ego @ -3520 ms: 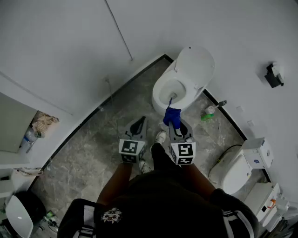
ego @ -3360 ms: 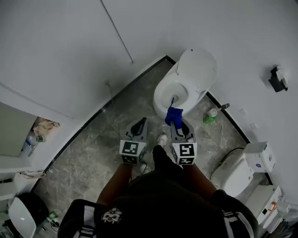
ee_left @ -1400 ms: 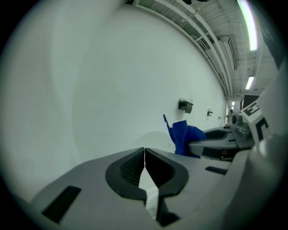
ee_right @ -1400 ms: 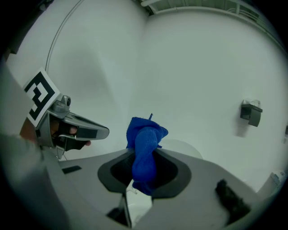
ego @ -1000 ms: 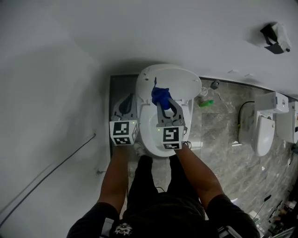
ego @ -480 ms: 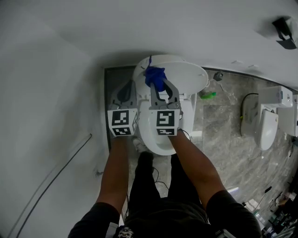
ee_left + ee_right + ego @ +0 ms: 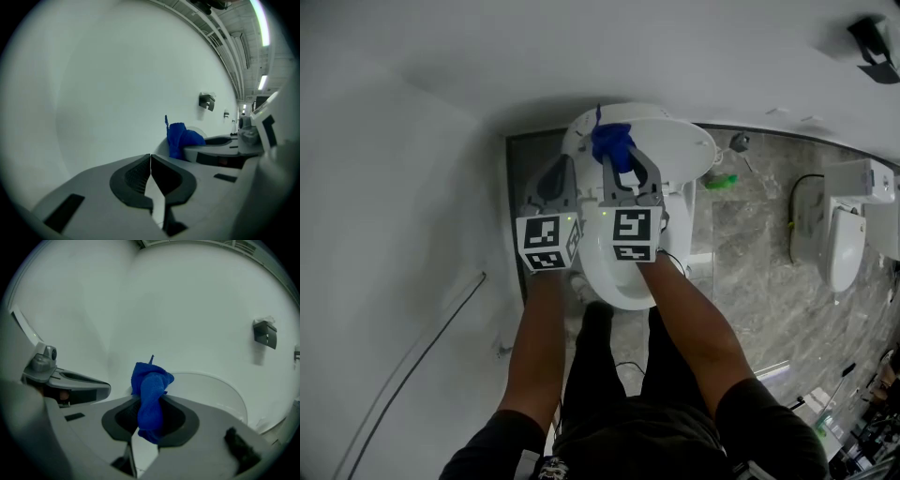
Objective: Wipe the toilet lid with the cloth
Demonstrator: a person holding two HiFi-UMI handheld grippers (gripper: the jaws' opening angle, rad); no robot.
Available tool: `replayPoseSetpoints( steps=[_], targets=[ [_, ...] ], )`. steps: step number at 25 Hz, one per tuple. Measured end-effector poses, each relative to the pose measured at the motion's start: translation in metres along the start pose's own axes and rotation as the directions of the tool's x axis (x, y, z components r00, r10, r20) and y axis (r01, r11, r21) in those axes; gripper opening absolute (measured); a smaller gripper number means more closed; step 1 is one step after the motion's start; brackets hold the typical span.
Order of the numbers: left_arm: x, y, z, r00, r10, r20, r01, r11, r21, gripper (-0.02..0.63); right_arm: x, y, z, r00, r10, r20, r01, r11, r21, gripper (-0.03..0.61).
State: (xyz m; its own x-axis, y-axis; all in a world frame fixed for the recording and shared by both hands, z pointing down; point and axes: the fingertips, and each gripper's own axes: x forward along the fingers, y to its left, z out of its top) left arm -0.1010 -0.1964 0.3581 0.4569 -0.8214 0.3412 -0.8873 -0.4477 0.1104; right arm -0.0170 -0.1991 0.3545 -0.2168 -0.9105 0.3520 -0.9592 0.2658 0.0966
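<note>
Left gripper [image 7: 562, 167]: at 9 o'clock of the right gripper, just beside the left rim of the bowl [image 7: 614, 277]. Fingers [image 7: 136, 176] pressed fully together, nothing between them.

Right gripper [image 7: 624, 164]: over the bowl, pointed toward 12 o'clock. Fingers clamped on the blue cloth [image 7: 611, 141], bunched and protruding past the fingertips.

Cloth located at the 10 o'clock part of the raised lid [image 7: 680, 150]; contact with the lid not discernible.

Green bottle [image 7: 722, 181] on the floor [image 7: 750, 281] at 3 o'clock of the lid. Second toilet [image 7: 844, 248] well apart, further toward 3 o'clock.
</note>
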Motion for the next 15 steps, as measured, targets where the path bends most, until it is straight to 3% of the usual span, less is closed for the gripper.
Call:
replayPoseSetpoints(
  steps=[15],
  targets=[
    [0.042, -0.086, -0.009, 0.993, -0.115, -0.03, 0.115, 0.993, 0.021, 0.012, -0.018, -0.089, -0.022, 0.993, -0.118, -0.018, 0.118, 0.992, 0.035, 0.083]
  ],
)
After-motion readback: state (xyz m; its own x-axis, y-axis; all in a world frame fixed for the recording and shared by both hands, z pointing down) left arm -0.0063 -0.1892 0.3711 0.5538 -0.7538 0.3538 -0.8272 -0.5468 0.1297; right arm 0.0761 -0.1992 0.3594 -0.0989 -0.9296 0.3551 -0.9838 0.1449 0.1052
